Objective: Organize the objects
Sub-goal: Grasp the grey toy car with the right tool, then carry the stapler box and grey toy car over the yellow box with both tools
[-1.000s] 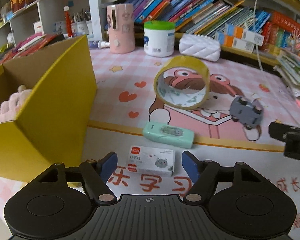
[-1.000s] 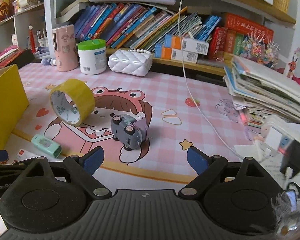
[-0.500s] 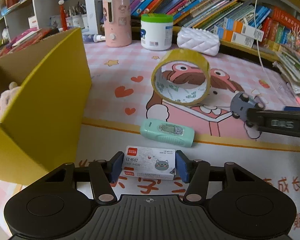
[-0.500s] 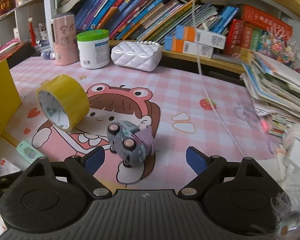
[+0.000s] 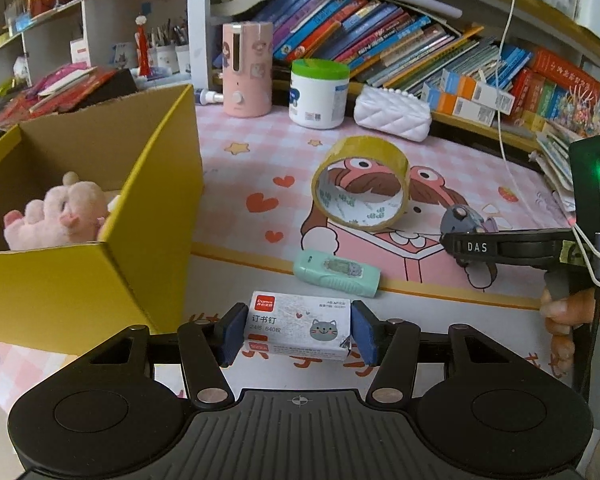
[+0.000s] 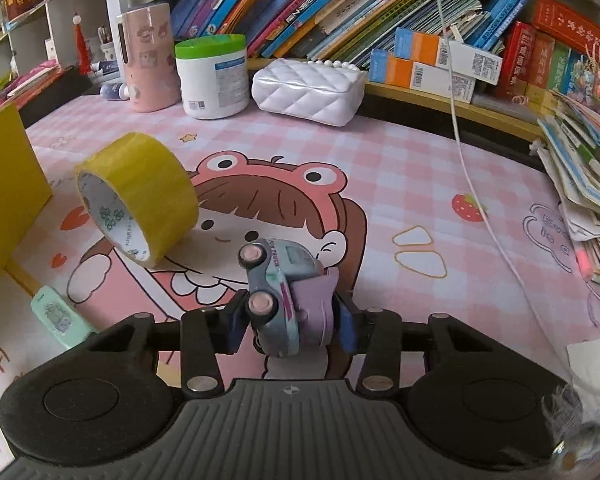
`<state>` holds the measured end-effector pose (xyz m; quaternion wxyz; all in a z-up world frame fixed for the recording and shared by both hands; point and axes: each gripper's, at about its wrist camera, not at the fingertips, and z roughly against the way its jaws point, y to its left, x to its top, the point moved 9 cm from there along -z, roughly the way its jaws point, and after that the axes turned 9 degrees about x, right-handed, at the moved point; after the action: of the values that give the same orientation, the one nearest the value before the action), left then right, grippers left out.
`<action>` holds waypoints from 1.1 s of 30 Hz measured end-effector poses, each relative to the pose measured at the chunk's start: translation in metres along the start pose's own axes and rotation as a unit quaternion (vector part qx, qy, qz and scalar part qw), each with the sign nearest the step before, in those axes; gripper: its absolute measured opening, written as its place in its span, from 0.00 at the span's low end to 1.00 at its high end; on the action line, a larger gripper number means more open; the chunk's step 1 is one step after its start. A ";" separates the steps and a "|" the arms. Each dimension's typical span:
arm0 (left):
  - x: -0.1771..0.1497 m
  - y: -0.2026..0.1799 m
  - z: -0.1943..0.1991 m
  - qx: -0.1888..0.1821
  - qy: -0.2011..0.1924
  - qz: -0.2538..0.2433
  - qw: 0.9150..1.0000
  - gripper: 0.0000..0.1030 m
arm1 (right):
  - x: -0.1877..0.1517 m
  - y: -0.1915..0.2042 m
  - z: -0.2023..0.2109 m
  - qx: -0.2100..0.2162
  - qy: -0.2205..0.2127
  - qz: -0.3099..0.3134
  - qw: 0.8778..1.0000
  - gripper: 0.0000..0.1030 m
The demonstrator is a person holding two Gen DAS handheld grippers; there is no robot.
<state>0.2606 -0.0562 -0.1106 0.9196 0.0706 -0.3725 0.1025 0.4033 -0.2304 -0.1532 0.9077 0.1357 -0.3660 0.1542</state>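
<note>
My left gripper (image 5: 296, 334) is shut on a white staple box (image 5: 298, 330) with a cat picture, held just off the mat. An open yellow cardboard box (image 5: 156, 184) stands to its left with a pink plush toy (image 5: 56, 212) inside. My right gripper (image 6: 290, 326) is shut on a grey-blue toy car (image 6: 278, 284), tipped on its side; it also shows at the right of the left wrist view (image 5: 460, 218). A yellow tape roll (image 5: 360, 184) stands on edge mid-mat, also in the right wrist view (image 6: 140, 196). A mint green correction tape (image 5: 336, 274) lies in front of it.
A pink canister (image 5: 246, 68), a white tub with a green lid (image 5: 318, 94) and a white quilted purse (image 5: 392, 112) stand at the back by a shelf of books. A paper stack (image 6: 584, 172) lies right. A white cable (image 6: 476, 184) crosses the mat.
My left gripper has closed on the staple box and lifted it slightly. My right gripper has moved forward and closed on the toy car.
</note>
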 end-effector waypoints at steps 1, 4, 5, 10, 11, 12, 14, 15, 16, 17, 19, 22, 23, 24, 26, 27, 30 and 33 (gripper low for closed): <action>0.000 0.001 0.002 -0.001 -0.003 0.000 1.000 0.52 | 0.000 0.001 0.004 -0.002 -0.004 -0.003 1.000 0.40; 0.000 0.004 0.010 -0.005 -0.012 0.002 1.000 0.52 | 0.001 0.008 0.020 -0.003 -0.014 -0.011 1.000 0.40; -0.001 0.006 0.013 -0.007 -0.015 0.004 1.000 0.52 | 0.001 0.012 0.026 -0.004 -0.016 -0.013 1.000 0.40; -0.003 0.012 0.028 -0.023 -0.031 0.005 0.999 0.52 | -0.004 0.035 0.060 0.000 -0.030 -0.017 0.999 0.40; -0.003 0.014 0.031 -0.026 -0.034 0.005 0.999 0.52 | -0.005 0.041 0.068 0.002 -0.033 -0.017 0.999 0.40; -0.004 0.016 0.034 -0.029 -0.038 0.006 0.999 0.52 | -0.007 0.047 0.074 0.003 -0.036 -0.017 0.999 0.40; -0.006 0.021 0.042 -0.036 -0.045 0.008 0.998 0.52 | -0.009 0.059 0.088 0.004 -0.040 -0.019 0.999 0.40; -0.007 0.024 0.046 -0.039 -0.048 0.009 0.998 0.52 | -0.011 0.063 0.094 0.003 -0.042 -0.019 0.999 0.40; -0.008 0.027 0.050 -0.042 -0.052 0.010 0.998 0.52 | -0.012 0.068 0.100 0.002 -0.045 -0.020 0.999 0.40; -0.010 0.030 0.054 -0.044 -0.054 0.011 0.997 0.52 | -0.014 0.074 0.106 0.000 -0.048 -0.020 0.999 0.40; -0.014 0.037 0.062 -0.049 -0.059 0.011 0.997 0.52 | -0.019 0.086 0.118 -0.003 -0.051 -0.021 0.998 0.40; -0.020 0.052 0.074 -0.051 -0.066 0.016 0.996 0.52 | -0.028 0.105 0.133 -0.005 -0.055 -0.020 0.998 0.40; -0.022 0.059 0.078 -0.052 -0.068 0.019 0.996 0.52 | -0.032 0.113 0.138 -0.005 -0.056 -0.019 0.998 0.40; -0.025 0.065 0.081 -0.052 -0.069 0.023 0.996 0.52 | -0.036 0.120 0.142 -0.005 -0.055 -0.017 0.998 0.40; -0.031 0.081 0.089 -0.050 -0.070 0.034 0.996 0.52 | -0.044 0.136 0.149 -0.003 -0.053 -0.012 0.999 0.40; -0.034 0.088 0.092 -0.048 -0.070 0.039 0.996 0.52 | -0.048 0.145 0.152 -0.001 -0.052 -0.008 0.999 0.40; -0.043 0.109 0.099 -0.041 -0.067 0.054 0.995 0.52 | -0.061 0.169 0.159 0.006 -0.046 0.002 0.999 0.40; -0.050 0.127 0.107 -0.034 -0.068 0.062 0.995 0.52 | -0.071 0.191 0.165 0.014 -0.043 0.012 0.999 0.40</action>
<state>0.1233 0.0377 -0.0620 0.8859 0.0231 -0.4411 0.1419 0.1793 -0.1275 -0.0632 0.8871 0.1500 -0.4043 0.1645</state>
